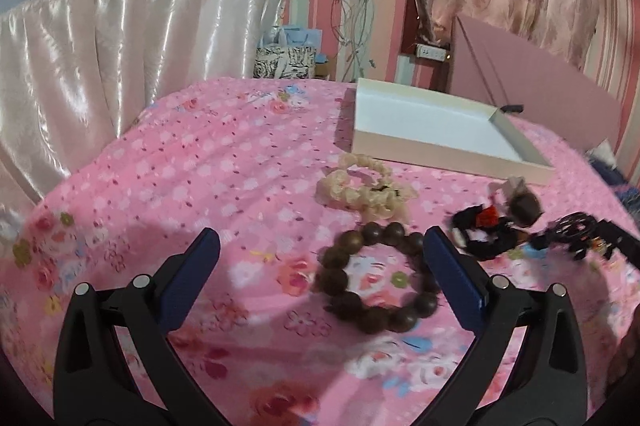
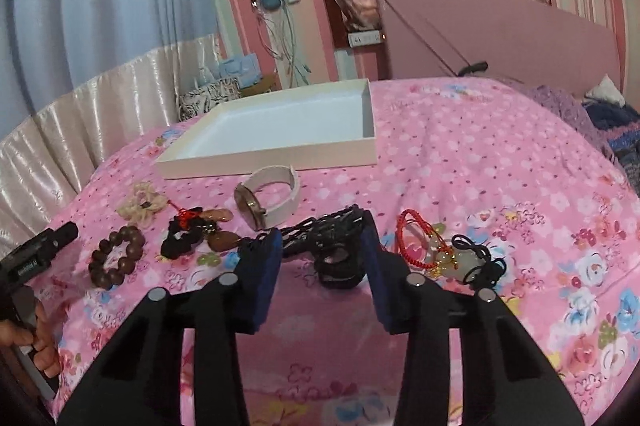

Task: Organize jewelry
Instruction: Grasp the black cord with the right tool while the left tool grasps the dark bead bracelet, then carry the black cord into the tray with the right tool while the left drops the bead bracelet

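Jewelry lies on a pink floral bedspread (image 1: 200, 165) before an empty white tray (image 1: 432, 129), also in the right wrist view (image 2: 288, 121). My left gripper (image 1: 320, 250) is open, its fingers either side of a brown wooden bead bracelet (image 1: 374, 282), also seen from the right (image 2: 116, 258). My right gripper (image 2: 320, 246) is open around a black woven bracelet (image 2: 332, 246). Nearby lie a cream scrunchie (image 1: 364, 187), a black cord with amber pendants (image 2: 200, 234), a white watch (image 2: 272, 193), a red cord bracelet (image 2: 416, 238) and a jade pendant on black cord (image 2: 468, 258).
A pink headboard (image 2: 500, 37) stands behind the bed. Satin and blue curtains (image 1: 100, 45) hang at the left. Bags (image 1: 288, 57) and cables sit beyond the bed's far edge. A purple knit blanket (image 2: 600, 113) lies at the right.
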`<state>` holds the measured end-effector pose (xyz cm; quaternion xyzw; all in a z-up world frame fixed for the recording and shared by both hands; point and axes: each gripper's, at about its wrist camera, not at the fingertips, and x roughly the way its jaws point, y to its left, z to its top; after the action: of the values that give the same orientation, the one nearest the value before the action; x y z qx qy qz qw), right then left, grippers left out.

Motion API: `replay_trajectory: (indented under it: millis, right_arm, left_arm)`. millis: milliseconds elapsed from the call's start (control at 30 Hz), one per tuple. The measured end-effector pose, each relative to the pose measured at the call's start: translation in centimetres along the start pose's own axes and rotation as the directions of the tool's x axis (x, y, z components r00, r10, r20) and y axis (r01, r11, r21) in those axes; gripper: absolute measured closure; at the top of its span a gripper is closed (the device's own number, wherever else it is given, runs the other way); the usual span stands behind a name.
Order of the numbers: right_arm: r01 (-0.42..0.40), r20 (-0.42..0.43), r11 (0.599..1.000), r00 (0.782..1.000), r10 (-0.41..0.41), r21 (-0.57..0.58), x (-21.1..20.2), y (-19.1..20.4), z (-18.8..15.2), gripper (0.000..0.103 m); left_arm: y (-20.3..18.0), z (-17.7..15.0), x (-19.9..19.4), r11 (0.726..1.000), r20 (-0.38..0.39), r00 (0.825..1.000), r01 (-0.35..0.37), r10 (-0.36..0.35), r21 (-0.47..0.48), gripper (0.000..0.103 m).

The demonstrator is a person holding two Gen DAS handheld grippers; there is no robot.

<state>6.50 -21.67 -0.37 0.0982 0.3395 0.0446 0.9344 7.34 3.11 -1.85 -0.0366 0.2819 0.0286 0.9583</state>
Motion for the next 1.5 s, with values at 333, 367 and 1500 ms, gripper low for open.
replay_trajectory:
  millis: [333,367,1500]
  right_arm:
    - [0.013,-0.070,1.000,0.997,-0.013,0.000,2.4,0.1,0.5,0.072]
    - [0.012,-0.079,1.000,0.997,-0.012,0.001,2.7,0.0,0.6,0.073]
    - [-0.078,0.112,0.995,0.990,0.085,-0.065,-1.9,0.6,1.4,0.094]
  left_arm:
    - [0.2,0.4,2.0,1.000,-0.065,0.998,0.014,-0.014,0.012,0.003]
    - [0.1,0.4,2.3,1.000,-0.074,0.997,0.017,-0.016,0.013,0.003]
    - [-1.5,0.4,3.3,0.993,-0.170,0.981,0.101,-0.089,0.063,0.085]
